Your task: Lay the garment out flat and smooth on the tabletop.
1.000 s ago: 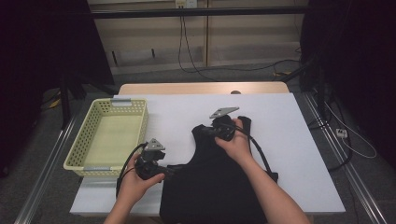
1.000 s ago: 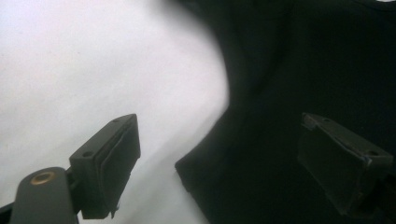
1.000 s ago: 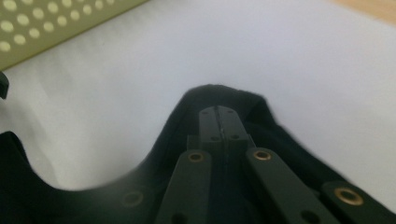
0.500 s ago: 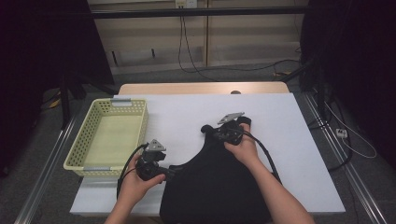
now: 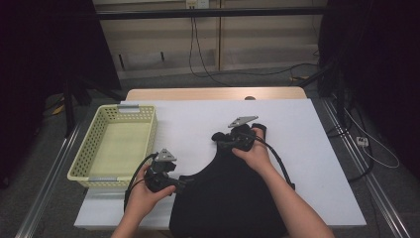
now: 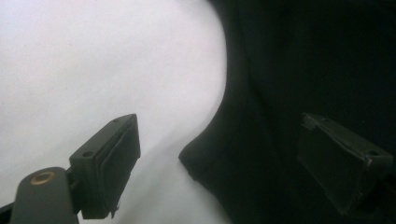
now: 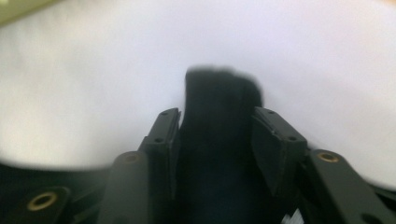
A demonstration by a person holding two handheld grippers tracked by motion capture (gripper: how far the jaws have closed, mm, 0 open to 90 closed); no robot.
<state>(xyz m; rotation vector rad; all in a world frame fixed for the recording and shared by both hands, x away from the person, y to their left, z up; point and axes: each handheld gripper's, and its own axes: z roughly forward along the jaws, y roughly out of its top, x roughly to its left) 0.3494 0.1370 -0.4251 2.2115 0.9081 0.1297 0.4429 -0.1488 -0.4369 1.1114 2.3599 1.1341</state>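
We see black vest (image 5: 228, 198) at table's (image 5: 317, 148) 6 o'clock edge. Right gripper (image 5: 224, 139), jaws just opening, straddles shoulder strap (image 7: 219, 93) without pinching. Left gripper (image 5: 184, 184) spread wide over vest's 9 o'clock edge.

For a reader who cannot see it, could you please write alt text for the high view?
A person's two hands work a black sleeveless garment lying on a white table: the right gripper sits at a shoulder strap, the left gripper at the garment's left edge. An empty yellow basket stands to the left.
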